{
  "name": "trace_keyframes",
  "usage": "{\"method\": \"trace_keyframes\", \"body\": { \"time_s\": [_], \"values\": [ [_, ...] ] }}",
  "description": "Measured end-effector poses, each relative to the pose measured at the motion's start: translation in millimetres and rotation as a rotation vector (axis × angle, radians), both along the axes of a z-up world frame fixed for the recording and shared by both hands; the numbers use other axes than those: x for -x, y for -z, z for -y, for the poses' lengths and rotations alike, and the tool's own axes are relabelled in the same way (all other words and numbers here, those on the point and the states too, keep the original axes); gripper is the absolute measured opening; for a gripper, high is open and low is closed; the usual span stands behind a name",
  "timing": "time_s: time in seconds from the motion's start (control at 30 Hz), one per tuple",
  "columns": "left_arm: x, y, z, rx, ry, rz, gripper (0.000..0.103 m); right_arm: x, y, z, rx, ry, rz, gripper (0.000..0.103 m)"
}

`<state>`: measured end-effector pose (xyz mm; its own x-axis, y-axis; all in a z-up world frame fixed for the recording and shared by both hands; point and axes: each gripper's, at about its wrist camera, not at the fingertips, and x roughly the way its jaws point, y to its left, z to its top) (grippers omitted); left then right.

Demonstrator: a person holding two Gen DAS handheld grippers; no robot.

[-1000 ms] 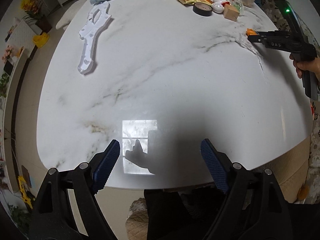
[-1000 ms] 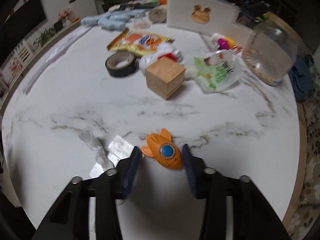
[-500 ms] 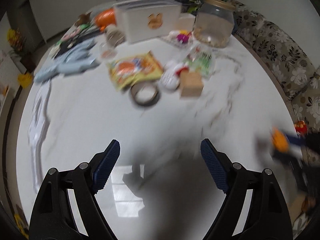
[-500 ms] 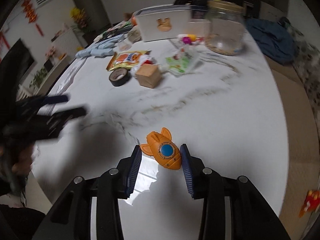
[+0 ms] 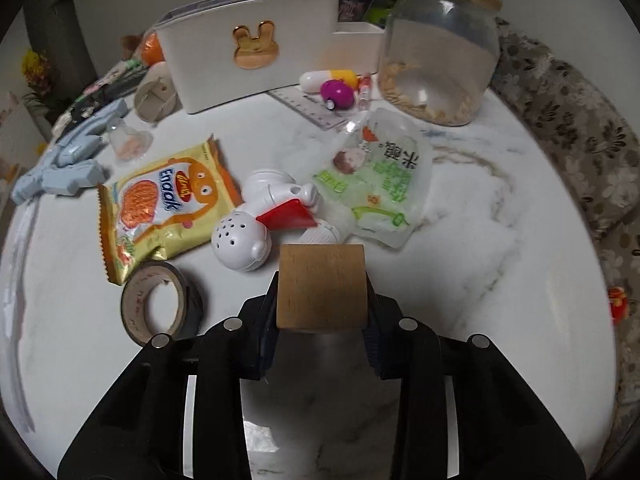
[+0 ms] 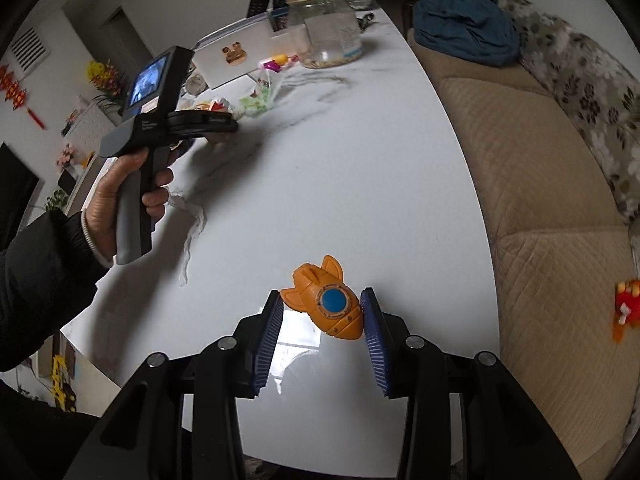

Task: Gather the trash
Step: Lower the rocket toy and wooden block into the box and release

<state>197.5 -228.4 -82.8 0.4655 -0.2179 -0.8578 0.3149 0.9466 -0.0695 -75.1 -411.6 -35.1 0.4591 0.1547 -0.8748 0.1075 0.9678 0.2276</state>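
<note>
My left gripper point(image 5: 322, 278) is closing its jaws on a wooden block point(image 5: 322, 286) that stands on the marble table point(image 5: 480, 280); both pads touch the block's sides. Just beyond lie an orange snack bag point(image 5: 160, 200), a green pouch point(image 5: 380, 184) and a white toy point(image 5: 264, 216). My right gripper point(image 6: 321, 295) is shut on an orange rocket toy point(image 6: 328, 304) above the table's near part. In the right wrist view a hand point(image 6: 128, 200) holds the left gripper point(image 6: 230, 124) by the clutter, and a crumpled clear wrapper point(image 6: 192, 232) lies below it.
A tape roll point(image 5: 160, 304) lies left of the block. A white box with a gold rabbit point(image 5: 224, 60) and a big jar point(image 5: 440, 52) stand at the back. A beige sofa point(image 6: 540, 160) runs along the table's right edge.
My left gripper swept from the bare near part of the table to the clutter, and its wide jaws closed around the wooden block. My right gripper rolled and drifted toward the sofa side, still holding the rocket.
</note>
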Motion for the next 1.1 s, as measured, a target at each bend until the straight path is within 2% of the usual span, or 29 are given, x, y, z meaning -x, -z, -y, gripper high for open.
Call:
{"method": "trace_keyframes", "body": {
  "time_s": [0.13,0.27,0.43,0.57,0.67,0.77,0.9,0.93,0.97,1.03,1.1],
  "values": [
    [26,-26,-26,0.081,0.054,0.033,0.034,5,-5,-3,-0.02,0.0,0.016,0.04],
    [82,-70,-64,0.151,0.149,0.052,0.034,9,-18,-21,-0.041,-0.048,0.048,0.04],
    [171,-101,-97,0.126,0.258,0.041,0.034,27,-39,-64,-0.086,-0.163,0.084,0.04],
    [245,-106,-118,0.083,0.34,0.018,0.034,50,-42,-99,-0.127,-0.285,0.065,0.04],
    [297,-95,-135,0.051,0.363,-0.035,0.034,72,-36,-125,-0.122,-0.402,0.022,0.04],
    [325,-74,-143,0.004,0.367,-0.078,0.034,92,-23,-145,-0.127,-0.513,-0.037,0.04],
    [354,-33,-149,-0.065,0.392,-0.166,0.035,108,6,-157,-0.141,-0.585,-0.124,0.041],
    [356,-23,-150,-0.084,0.385,-0.185,0.042,110,13,-160,-0.133,-0.595,-0.136,0.043],
    [358,-14,-152,-0.095,0.378,-0.207,0.053,109,25,-162,-0.125,-0.606,-0.158,0.049],
    [358,1,-156,-0.101,0.357,-0.238,0.061,107,39,-163,-0.114,-0.602,-0.182,0.051],
    [354,9,-161,-0.092,0.351,-0.274,0.062,106,47,-160,-0.128,-0.587,-0.208,0.051]
  ]
}}
